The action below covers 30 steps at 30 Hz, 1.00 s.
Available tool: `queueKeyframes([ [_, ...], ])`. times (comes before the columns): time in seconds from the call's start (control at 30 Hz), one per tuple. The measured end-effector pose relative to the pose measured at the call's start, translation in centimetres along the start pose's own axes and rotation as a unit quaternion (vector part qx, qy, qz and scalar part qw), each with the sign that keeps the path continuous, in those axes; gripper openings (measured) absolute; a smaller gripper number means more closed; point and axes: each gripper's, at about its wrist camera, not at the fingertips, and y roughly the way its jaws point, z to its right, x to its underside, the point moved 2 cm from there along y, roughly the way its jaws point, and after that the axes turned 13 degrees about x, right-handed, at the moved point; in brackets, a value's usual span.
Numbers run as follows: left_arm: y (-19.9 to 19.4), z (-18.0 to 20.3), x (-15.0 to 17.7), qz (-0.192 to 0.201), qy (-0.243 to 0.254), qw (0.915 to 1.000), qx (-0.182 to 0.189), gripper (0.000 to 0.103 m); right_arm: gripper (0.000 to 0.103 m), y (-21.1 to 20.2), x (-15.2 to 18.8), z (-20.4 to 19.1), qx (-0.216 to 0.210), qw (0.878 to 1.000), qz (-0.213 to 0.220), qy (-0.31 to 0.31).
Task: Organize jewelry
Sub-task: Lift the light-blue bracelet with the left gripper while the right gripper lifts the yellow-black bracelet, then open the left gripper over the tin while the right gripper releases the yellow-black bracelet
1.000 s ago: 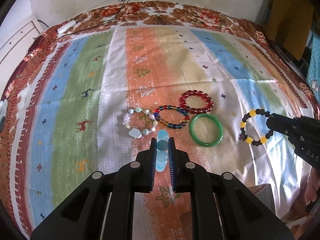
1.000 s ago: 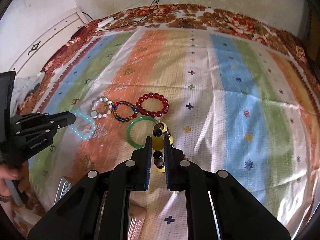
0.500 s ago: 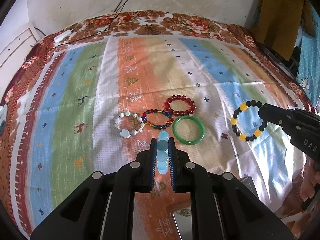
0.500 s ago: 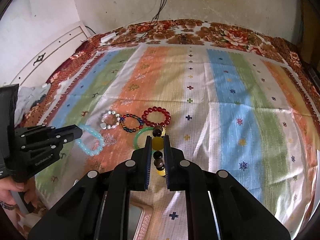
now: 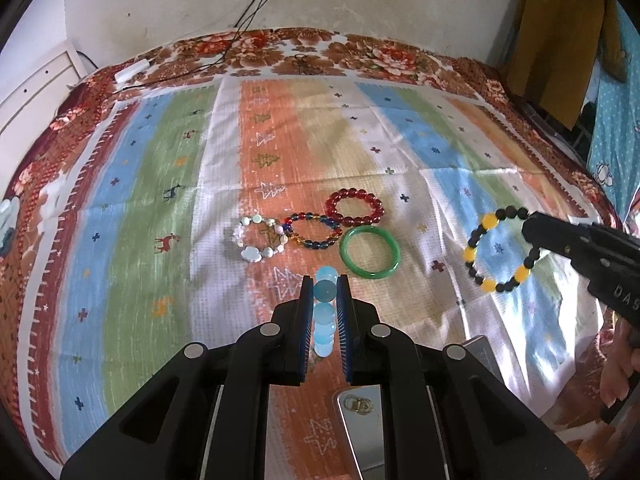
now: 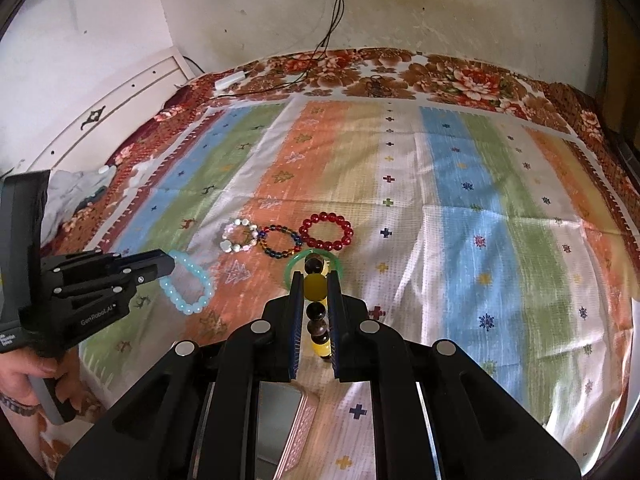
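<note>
While four bracelets lie at twelve o'clock on the bed (image 5: pixel 168 208), the left gripper (image 5: pixel 325 308) pinches a limp pale blue bracelet (image 6: pixel 188 286) and the right gripper (image 6: pixel 314 312) a black-and-yellow bracelet (image 5: pixel 498 250), each light strand clamped by its beads.

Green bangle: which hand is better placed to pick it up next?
Right, probably: green bangle lies straight ahead of the right gripper, off to one side of the left gripper. First they must drop the yellow-black bracelet and blue bracelet.
</note>
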Motion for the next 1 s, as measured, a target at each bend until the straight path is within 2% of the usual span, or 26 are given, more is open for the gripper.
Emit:
queueKeyframes([
  [0.73,-3.0,3.6,3.7,0.022,-0.012,0.999,0.038,0.011,0.012,-3.9,1.9,-2.2,-0.031,0.999,0.031,-0.023],
  [1.0,-3.7,4.7,5.1,0.023,-0.004,0.9987,0.046,0.011,0.012,-4.7,3.7,-2.9,-0.043,0.998,0.022,-0.033],
])
